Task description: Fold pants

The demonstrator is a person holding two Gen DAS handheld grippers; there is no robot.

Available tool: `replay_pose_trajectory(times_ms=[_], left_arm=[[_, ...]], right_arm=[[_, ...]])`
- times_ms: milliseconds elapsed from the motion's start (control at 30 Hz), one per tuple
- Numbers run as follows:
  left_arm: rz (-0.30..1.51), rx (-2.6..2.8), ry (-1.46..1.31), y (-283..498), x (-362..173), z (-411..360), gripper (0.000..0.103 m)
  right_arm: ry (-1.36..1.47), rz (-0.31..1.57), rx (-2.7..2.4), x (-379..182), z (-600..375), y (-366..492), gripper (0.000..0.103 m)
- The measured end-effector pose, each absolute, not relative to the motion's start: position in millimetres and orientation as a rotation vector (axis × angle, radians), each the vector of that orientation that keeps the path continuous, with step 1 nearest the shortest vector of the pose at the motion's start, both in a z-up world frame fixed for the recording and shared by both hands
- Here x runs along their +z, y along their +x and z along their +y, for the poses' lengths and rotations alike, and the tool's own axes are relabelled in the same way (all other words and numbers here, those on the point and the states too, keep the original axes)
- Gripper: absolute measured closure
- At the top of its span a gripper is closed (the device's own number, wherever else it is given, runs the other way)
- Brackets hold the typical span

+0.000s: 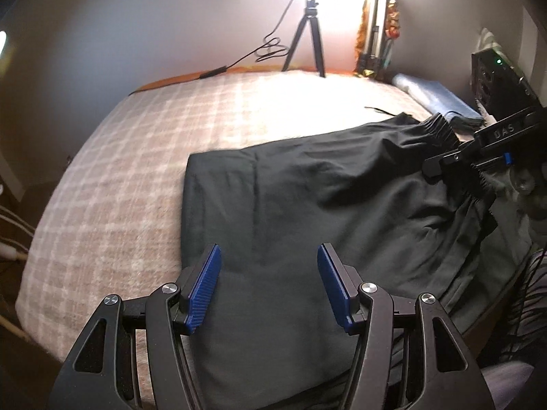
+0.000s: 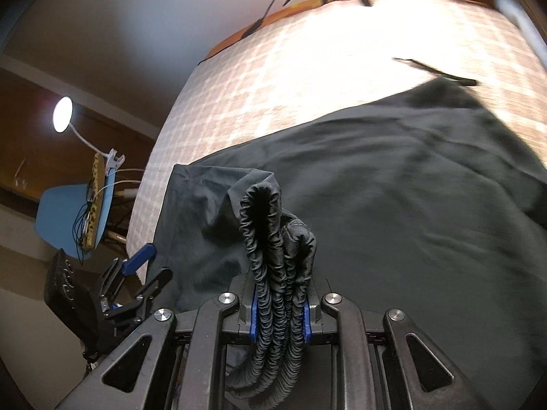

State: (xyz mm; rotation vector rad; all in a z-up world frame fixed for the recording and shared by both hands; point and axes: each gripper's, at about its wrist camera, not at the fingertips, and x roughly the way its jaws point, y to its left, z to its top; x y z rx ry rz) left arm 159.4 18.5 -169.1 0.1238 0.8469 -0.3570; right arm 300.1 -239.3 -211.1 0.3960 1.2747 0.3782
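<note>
On the bed: one pair of black pants lies across a plaid blanket, leg end folded to a straight edge at the left of the left wrist view, waist end toward the right.
Left gripper: jaws released, blue pads apart above the near edge of the pants with nothing between them.
Right gripper: jaws clenched on the gathered elastic waistband, several bunched layers standing up between the blue pads.
Pants in right wrist view: fabric spreads from the waistband out over the bed to the right; one dark strap or cord lies on the blanket just past the far edge.
Tripods: two, one small black tripod on the far edge of the bed, one taller tripod in the corner.
Folded items: one blue folded cloth by the far right side.
Writing: letters reading roughly "UAS" on the right gripper's body.
Lamps: one round desk lamp beside the bed.
Chair: one blue chair under the lamp.
</note>
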Motion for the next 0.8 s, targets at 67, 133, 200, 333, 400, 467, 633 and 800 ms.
replay_pose_trajectory(times_ms=[67, 133, 200, 333, 400, 467, 633, 800], left_arm=[[0.838, -0.369, 0.145, 158, -166, 12, 0.045], [0.832, -0.383, 0.155, 159, -164, 9, 0.044], [0.835, -0.402, 0.149, 160, -164, 7, 0.044], [0.853, -0.434, 0.152, 164, -170, -1, 0.044], [0.858, -0.451, 0.168, 165, -173, -10, 0.044], [0.857, -0.468, 0.178, 164, -173, -18, 0.044], [0.834, -0.497, 0.216, 160, -170, -41, 0.044], [0.825, -0.519, 0.223, 158, -169, -63, 0.044]], right_arm=[[0.380, 1.274, 0.365, -208, -244, 298, 0.086], [0.377, 1.270, 0.347, -205, -253, 295, 0.086], [0.384, 1.268, 0.334, -204, -263, 292, 0.086], [0.389, 1.263, 0.299, -202, -289, 281, 0.086], [0.394, 1.264, 0.276, -202, -306, 275, 0.086], [0.403, 1.261, 0.251, -199, -324, 268, 0.086], [0.417, 1.233, 0.198, -185, -367, 247, 0.086], [0.445, 1.212, 0.155, -178, -404, 230, 0.086]])
